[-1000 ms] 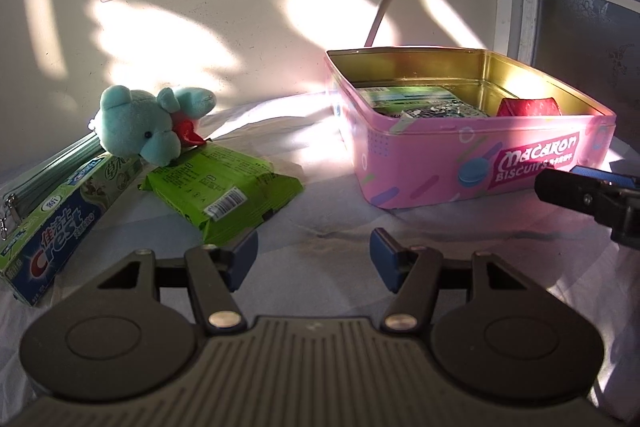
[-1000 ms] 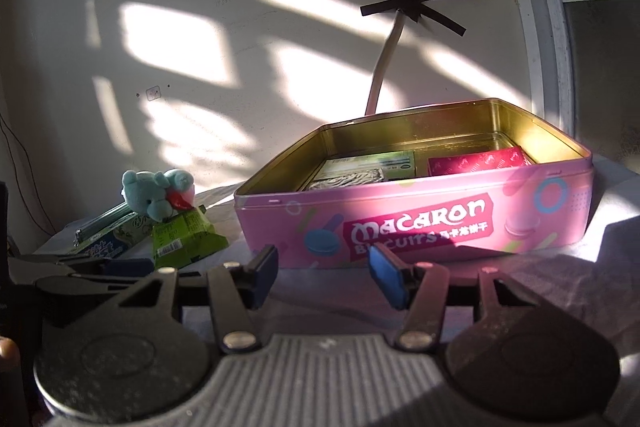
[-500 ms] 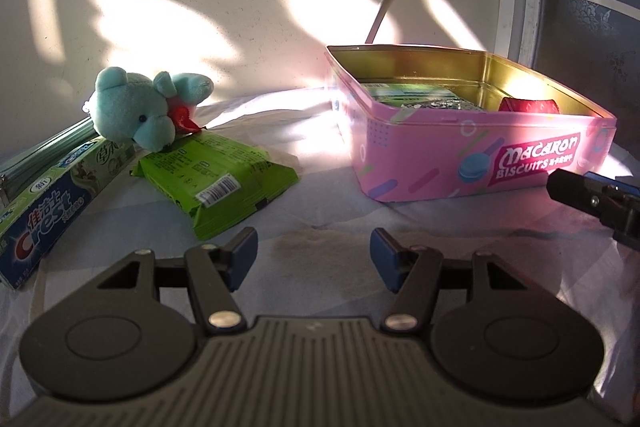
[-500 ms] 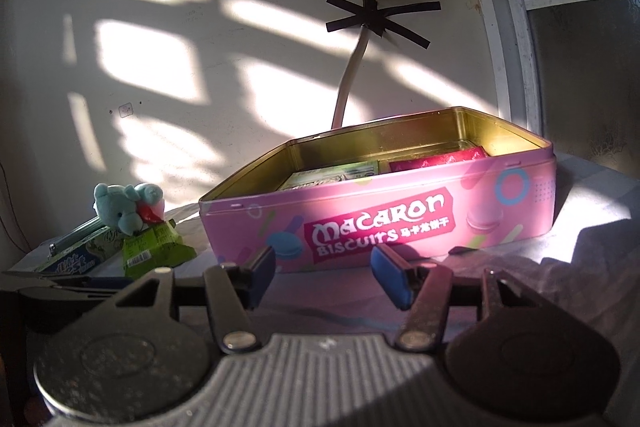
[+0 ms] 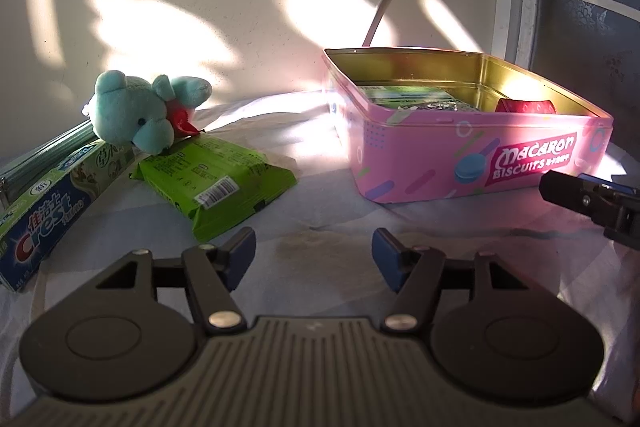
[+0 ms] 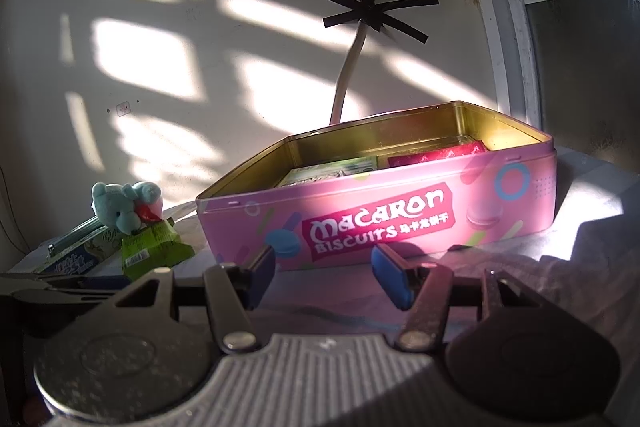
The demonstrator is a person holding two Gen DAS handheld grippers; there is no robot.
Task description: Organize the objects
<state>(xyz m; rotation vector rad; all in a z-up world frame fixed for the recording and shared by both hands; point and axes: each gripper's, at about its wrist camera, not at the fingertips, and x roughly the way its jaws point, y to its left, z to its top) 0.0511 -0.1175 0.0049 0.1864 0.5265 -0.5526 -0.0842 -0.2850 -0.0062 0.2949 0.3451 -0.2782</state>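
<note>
Both the left gripper and right gripper hover agape and empty (the left's jaws just widened, likely readying), the flat green foil snack packet lying centre-left, outside the open pink rectangular biscuit tin.

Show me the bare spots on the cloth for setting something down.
Free: cloth between green packet and pink tin, running to left gripper. Crowded: at left, where teddy, toothpaste box and packet overlap. Tin already holds packets.
</note>
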